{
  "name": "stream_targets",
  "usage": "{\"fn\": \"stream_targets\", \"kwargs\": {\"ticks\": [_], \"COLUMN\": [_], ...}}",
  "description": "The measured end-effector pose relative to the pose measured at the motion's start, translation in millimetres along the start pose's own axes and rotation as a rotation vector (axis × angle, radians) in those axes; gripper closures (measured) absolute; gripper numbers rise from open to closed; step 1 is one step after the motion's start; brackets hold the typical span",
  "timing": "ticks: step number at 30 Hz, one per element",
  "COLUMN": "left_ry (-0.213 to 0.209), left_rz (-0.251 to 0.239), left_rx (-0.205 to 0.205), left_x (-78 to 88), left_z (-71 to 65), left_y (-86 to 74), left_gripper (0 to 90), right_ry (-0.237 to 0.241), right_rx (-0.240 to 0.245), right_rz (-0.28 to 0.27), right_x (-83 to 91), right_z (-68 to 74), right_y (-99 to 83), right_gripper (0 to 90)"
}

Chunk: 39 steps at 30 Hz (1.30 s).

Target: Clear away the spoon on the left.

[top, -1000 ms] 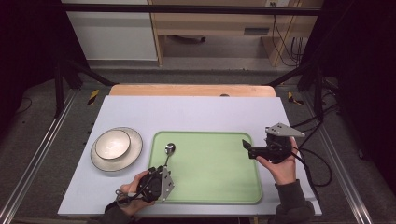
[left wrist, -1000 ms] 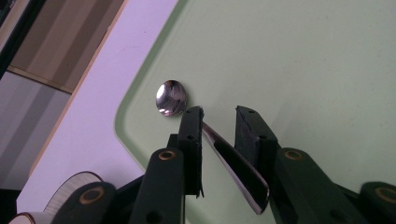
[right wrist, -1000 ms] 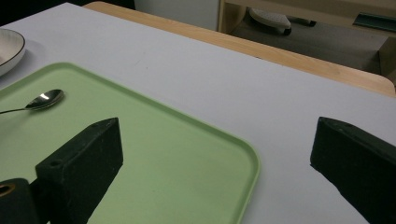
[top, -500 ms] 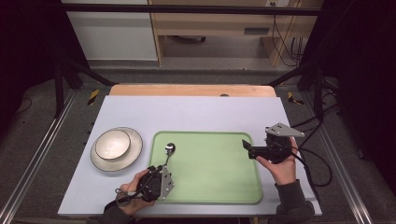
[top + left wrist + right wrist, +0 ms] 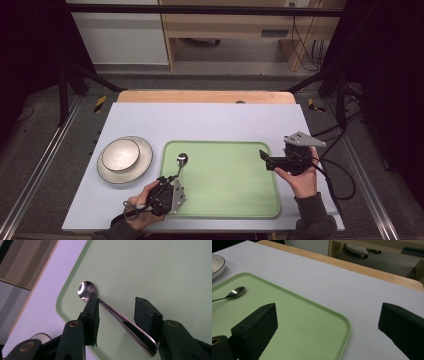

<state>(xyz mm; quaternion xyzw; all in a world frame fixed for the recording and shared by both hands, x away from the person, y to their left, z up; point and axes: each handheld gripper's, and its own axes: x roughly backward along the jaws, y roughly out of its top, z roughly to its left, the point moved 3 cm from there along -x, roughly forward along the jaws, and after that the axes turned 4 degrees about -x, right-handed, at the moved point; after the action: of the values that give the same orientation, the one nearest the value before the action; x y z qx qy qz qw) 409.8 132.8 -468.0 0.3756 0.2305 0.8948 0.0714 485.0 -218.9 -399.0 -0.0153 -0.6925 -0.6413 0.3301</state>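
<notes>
A steel spoon [image 5: 181, 161] lies on the green tray [image 5: 225, 180] near its left edge, bowl pointing to the far side. My left gripper [image 5: 172, 180] sits low at the tray's near left corner, held by a hand. In the left gripper view its jaws have just been opening around the spoon's handle [image 5: 125, 325]. The left gripper [image 5: 117, 306] is open, with a gap between the handle and the right pad [image 5: 143, 315]. My right gripper [image 5: 265, 160] hovers over the tray's right edge, pointing left, open and empty [image 5: 329, 308]. The spoon [image 5: 235, 293] shows far left there.
A pale bowl [image 5: 120, 154] sits on a plate [image 5: 142, 165] left of the tray on the light table [image 5: 210, 120]. A wooden strip runs along the table's far edge. Cables trail from the right gripper off the table's right side.
</notes>
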Motion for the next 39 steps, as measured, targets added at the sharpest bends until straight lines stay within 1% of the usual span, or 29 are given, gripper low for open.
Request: {"fn": "stream_targets", "kwargs": {"ticks": [5,6,9,12,13,14,15,16,19,26,31,34,37,38,39], "left_ry": [-0.009,-0.012,-0.024,-0.039,-0.043,-0.047,-0.047,-0.051,-0.053,-0.055,-0.066,-0.075,-0.073,-0.074,-0.071], "left_rz": [0.000,0.010,0.004,0.014,0.016,0.030,0.027,0.033,0.039,0.031,0.031,0.039,0.041,0.047,0.033], "left_rx": [-0.009,-0.020,-0.008,-0.006,-0.002,-0.007,0.008,0.010,0.011,0.023,0.031,0.033,0.036,0.029,0.044], "left_x": [-1.3,-1.0,-2.7,-4.3,-4.9,-5.1,-6.4,-6.8,-7.4,-7.3,-8.1,-8.8,-8.8,-7.8,-8.3], "left_z": [-0.7,-0.4,-1.6,-1.5,-1.5,-0.8,-1.4,-1.2,-1.1,-0.7,-1.1,-1.3,-1.1,-0.1,-0.7], "left_y": [0.0,-0.2,-0.2,-1.1,-1.4,-1.8,-1.8,-1.9,-2.1,-1.8,-1.4,-1.5,-1.3,-1.3,-1.1], "left_gripper": [51.9,51.6,49.2,46.3,42.0,42.0,39.4,37.6,34.8,30.1,25.2,21.9,19.9,19.4,19.1], "right_ry": [-0.001,0.000,0.001,0.002,0.001,0.001,-0.001,-0.002,0.000,-0.003,-0.004,-0.002,-0.003,-0.003,-0.003], "right_rx": [0.001,0.003,0.000,0.003,-0.001,-0.001,0.000,0.000,-0.001,0.002,-0.003,-0.003,-0.003,-0.003,-0.003], "right_rz": [0.002,0.001,0.002,0.004,0.002,0.002,0.002,0.003,0.002,0.001,0.003,0.003,0.004,0.005,0.005], "right_x": [-0.5,-0.6,-0.5,-0.5,-0.6,-0.6,-0.7,-0.6,0.0,0.3,0.0,0.0,0.2,0.3,0.4], "right_z": [0.2,0.1,0.3,0.2,0.2,0.2,0.0,-0.1,-0.1,-0.8,-0.3,-0.2,-0.3,-0.4,-0.4], "right_y": [-0.2,-0.2,-0.2,-0.3,-0.2,-0.2,-0.2,-0.2,0.0,0.1,0.0,0.0,0.0,0.0,0.0], "right_gripper": [2.7,2.7,2.7,2.6,2.6,2.6,2.4,2.4,2.3,2.3,2.2,2.2,2.1,2.2,2.1]}}
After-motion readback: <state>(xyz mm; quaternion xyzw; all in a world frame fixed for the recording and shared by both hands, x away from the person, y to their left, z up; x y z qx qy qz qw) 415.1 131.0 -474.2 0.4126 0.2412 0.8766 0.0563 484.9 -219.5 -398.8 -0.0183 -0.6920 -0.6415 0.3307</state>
